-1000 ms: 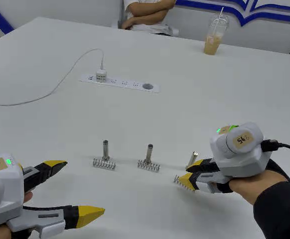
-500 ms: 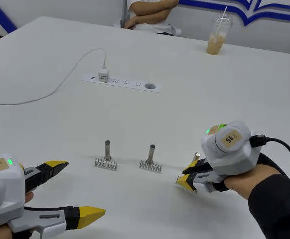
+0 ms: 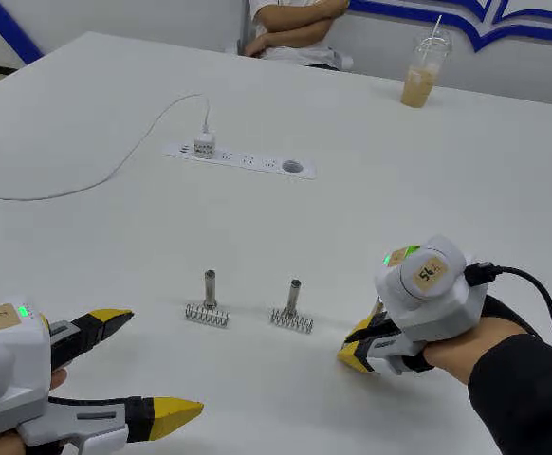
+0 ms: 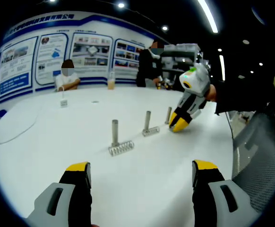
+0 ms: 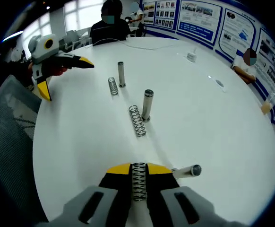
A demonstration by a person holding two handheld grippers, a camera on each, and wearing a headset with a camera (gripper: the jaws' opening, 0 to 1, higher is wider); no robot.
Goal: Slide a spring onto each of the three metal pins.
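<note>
White table (image 3: 399,190), near edge: right gripper (image 5: 138,171) pinches a spring (image 5: 138,184) just beside the end pin (image 5: 188,170); left gripper (image 4: 141,166) hangs spread. Pick-up looks in hand; next, stand the spring over that pin's tip.

White table (image 3: 399,199) carries pins (image 3: 210,284), two springs (image 3: 206,315), power strip (image 3: 238,159), cup (image 3: 421,78)

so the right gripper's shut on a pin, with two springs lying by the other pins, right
No: the right gripper is shut on a spring, not a pin, as the right gripper view shows. Two springs do lie by the other pins.
</note>
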